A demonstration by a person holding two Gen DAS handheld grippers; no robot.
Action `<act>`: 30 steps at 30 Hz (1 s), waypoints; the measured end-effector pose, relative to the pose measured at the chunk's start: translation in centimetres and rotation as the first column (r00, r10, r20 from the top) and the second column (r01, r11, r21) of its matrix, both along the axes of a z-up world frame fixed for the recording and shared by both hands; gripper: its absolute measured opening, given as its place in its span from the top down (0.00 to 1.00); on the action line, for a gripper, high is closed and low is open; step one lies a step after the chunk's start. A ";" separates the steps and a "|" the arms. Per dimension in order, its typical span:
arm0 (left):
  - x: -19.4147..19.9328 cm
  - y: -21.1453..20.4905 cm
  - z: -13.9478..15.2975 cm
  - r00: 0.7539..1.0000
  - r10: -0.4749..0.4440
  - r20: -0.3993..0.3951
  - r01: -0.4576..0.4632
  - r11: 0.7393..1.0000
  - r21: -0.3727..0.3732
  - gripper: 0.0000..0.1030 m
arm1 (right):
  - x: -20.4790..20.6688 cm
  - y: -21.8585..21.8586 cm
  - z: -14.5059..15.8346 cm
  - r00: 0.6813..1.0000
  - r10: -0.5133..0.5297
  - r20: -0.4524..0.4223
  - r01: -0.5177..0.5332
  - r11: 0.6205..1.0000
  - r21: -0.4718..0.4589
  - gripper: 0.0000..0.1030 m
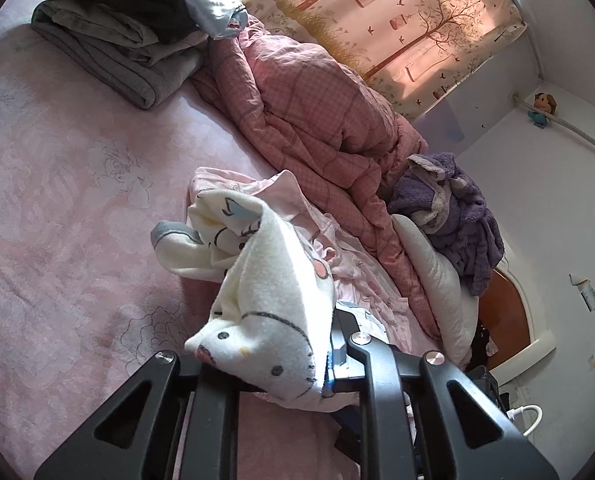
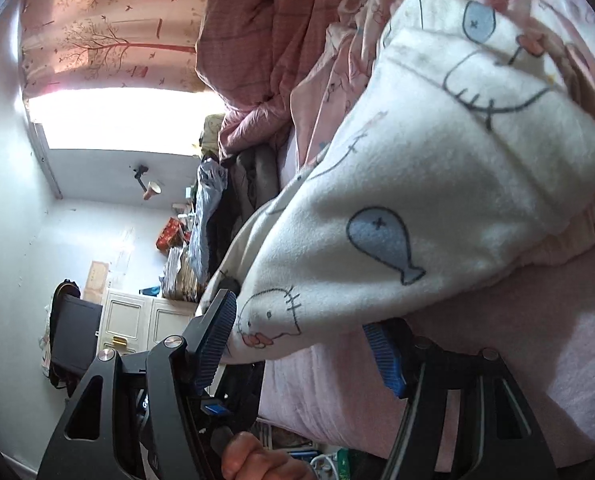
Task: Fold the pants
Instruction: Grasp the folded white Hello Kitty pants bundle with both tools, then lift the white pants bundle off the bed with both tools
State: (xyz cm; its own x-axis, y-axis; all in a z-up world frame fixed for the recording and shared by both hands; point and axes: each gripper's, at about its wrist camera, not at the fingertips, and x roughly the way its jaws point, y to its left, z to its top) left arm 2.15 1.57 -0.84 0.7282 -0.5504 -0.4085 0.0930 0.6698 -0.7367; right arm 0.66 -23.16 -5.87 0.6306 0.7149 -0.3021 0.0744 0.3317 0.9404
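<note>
White fleece pants (image 1: 273, 292) printed with cats and blue fish lie bunched on the pink bed. In the left wrist view one end of them drapes over my left gripper (image 1: 297, 344). The jaws are nearly together and pinch the cloth. It hides the left finger, and only the right finger's blue pad (image 1: 331, 360) shows. In the right wrist view, which is rolled sideways, the pants (image 2: 417, 180) fill the upper right. My right gripper (image 2: 301, 340) stands open with a loose end of the cloth between its blue ribbed pads (image 2: 217, 336).
A pink plaid quilt (image 1: 317, 120) is heaped along the bed's far side. Folded grey clothes (image 1: 117, 48) are stacked at the back left, and a purple fleece garment (image 1: 453, 216) lies at the right. A pink printed garment (image 1: 361, 276) lies under the pants. A hand (image 2: 253, 460) holds the right gripper.
</note>
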 end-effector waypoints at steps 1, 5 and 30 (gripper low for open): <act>0.0 0.1 -0.1 1.000 0.001 -0.002 -0.001 1.000 -0.002 0.85 | 0.1 -0.2 0.1 1.000 -0.011 0.009 0.011 1.000 -0.007 0.36; -0.3 0.3 -0.5 1.000 0.004 -0.005 -0.004 1.000 -0.001 0.84 | 0.3 -1.0 0.0 0.998 -0.068 0.012 0.068 0.998 -0.013 0.36; -0.1 1.8 -2.3 1.000 -0.017 -0.010 0.017 1.000 -0.006 0.53 | 1.3 -0.4 4.3 0.971 -0.068 0.229 0.183 0.827 -0.532 0.60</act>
State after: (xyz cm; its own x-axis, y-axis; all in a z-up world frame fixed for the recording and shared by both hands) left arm 2.02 3.40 -3.17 0.7143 -0.5652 -0.4128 0.0970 0.6641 -0.7413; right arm 1.95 -23.56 -1.61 0.7897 0.3800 -0.4816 -0.0117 0.7942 0.6075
